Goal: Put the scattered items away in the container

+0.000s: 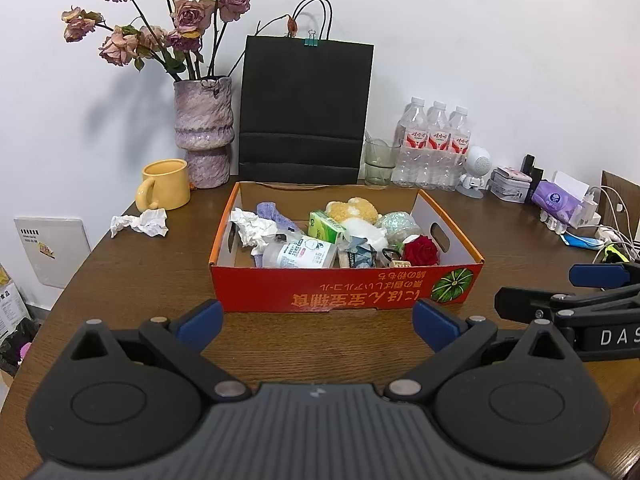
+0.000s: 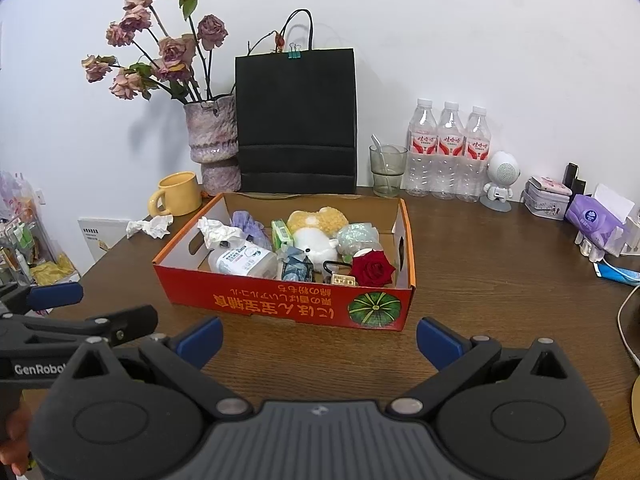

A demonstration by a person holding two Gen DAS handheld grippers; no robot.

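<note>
A red cardboard box (image 1: 320,298) (image 2: 256,304) sits mid-table. It holds a crumpled tissue, a white bottle (image 1: 298,254), a green packet, a plush toy (image 2: 316,236), a red rose (image 2: 372,268) and other small items. One crumpled tissue (image 1: 140,222) (image 2: 150,226) lies on the table left of the box, by the yellow mug. My left gripper (image 1: 318,322) is open and empty, just in front of the box. My right gripper (image 2: 320,338) is open and empty, also in front of the box. Each gripper shows at the side of the other's view.
A yellow mug (image 1: 164,190), a vase of dried roses (image 1: 204,132), a black paper bag (image 1: 304,110), a glass (image 1: 380,160) and three water bottles (image 1: 436,144) line the back wall. A tissue pack (image 2: 592,220), tins and cables lie at the right.
</note>
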